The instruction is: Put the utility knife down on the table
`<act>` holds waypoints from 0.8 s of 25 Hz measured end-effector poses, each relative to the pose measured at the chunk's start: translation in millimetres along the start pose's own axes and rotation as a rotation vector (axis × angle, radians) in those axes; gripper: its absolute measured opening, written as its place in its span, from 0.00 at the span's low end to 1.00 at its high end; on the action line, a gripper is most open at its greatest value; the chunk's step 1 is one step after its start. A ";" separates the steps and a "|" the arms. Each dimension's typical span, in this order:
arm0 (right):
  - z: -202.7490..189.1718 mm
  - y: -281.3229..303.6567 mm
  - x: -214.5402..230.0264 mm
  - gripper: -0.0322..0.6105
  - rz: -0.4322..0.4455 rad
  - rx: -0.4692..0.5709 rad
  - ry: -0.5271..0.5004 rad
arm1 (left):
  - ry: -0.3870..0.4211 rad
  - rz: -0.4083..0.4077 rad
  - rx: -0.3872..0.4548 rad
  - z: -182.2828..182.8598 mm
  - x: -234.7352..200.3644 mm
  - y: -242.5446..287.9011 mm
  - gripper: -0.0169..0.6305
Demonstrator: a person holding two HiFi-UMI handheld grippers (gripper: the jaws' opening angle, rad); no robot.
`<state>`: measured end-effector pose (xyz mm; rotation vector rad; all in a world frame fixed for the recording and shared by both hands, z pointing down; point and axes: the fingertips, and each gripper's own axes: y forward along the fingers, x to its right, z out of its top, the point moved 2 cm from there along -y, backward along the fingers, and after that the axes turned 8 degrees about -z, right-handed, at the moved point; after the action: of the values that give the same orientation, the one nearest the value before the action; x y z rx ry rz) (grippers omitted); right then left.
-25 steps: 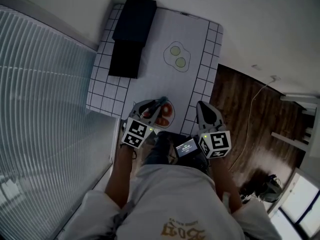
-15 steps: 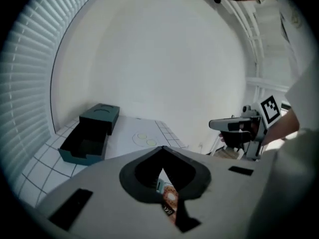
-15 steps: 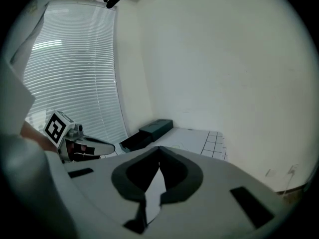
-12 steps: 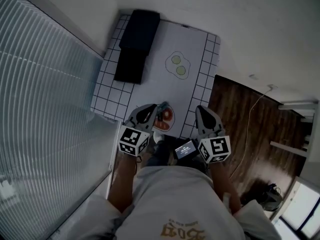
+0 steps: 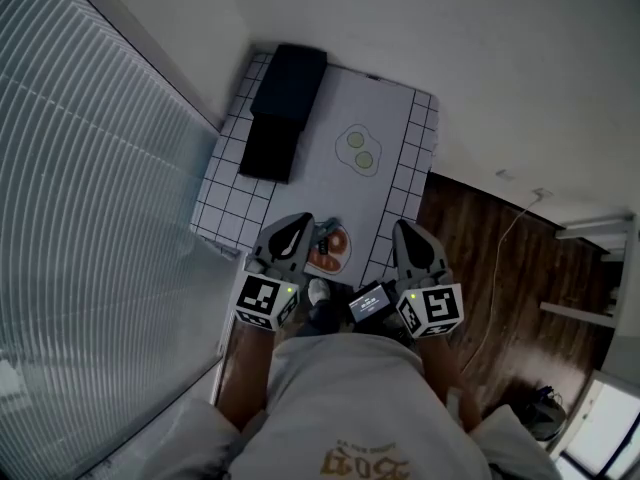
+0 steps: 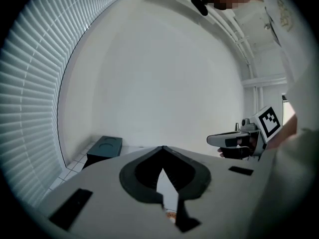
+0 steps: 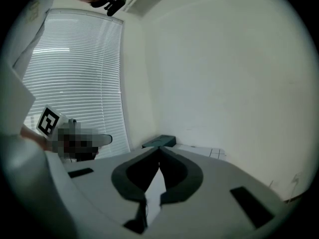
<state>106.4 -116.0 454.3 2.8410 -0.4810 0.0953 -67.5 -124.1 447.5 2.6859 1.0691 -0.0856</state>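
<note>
Window blinds (image 5: 90,168) fill the left of the head view, and more of them is seen than a second ago. The table (image 5: 405,178), covered in white with a grid border, is now seen farther off. A black case (image 5: 285,103) lies at its far left, unmoved, and an egg-shaped drawing (image 5: 358,150) is seen at its middle.

The left gripper (image 5: 302,219) was spread over the table's near edge a second ago. It has since been raised and drawn back, and its jaws are clenched tip to tip on nothing (image 6: 162,147). The right gripper (image 5: 408,226) has also been lifted, with its jaws pressed together and empty (image 7: 159,147).

A red round plate (image 5: 332,256) is left at the near edge. The utility knife (image 5: 324,238) is seen as a small dark shape lying on the plate, apart from both grippers.
</note>
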 end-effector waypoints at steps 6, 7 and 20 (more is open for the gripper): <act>16.4 -4.8 -6.4 0.06 0.014 0.036 -0.017 | 0.039 0.027 0.059 25.0 3.9 -9.3 0.04; 17.8 -4.8 -6.9 0.06 0.016 0.040 -0.019 | 0.034 0.029 0.072 28.5 3.9 -10.8 0.04; 38.6 -2.0 -10.6 0.06 0.009 0.077 -0.072 | 0.103 0.074 0.112 46.1 0.3 -17.9 0.04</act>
<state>97.9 -121.0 415.5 2.9263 -0.5158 0.0132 -77.8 -122.9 399.1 2.8547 1.0213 0.0067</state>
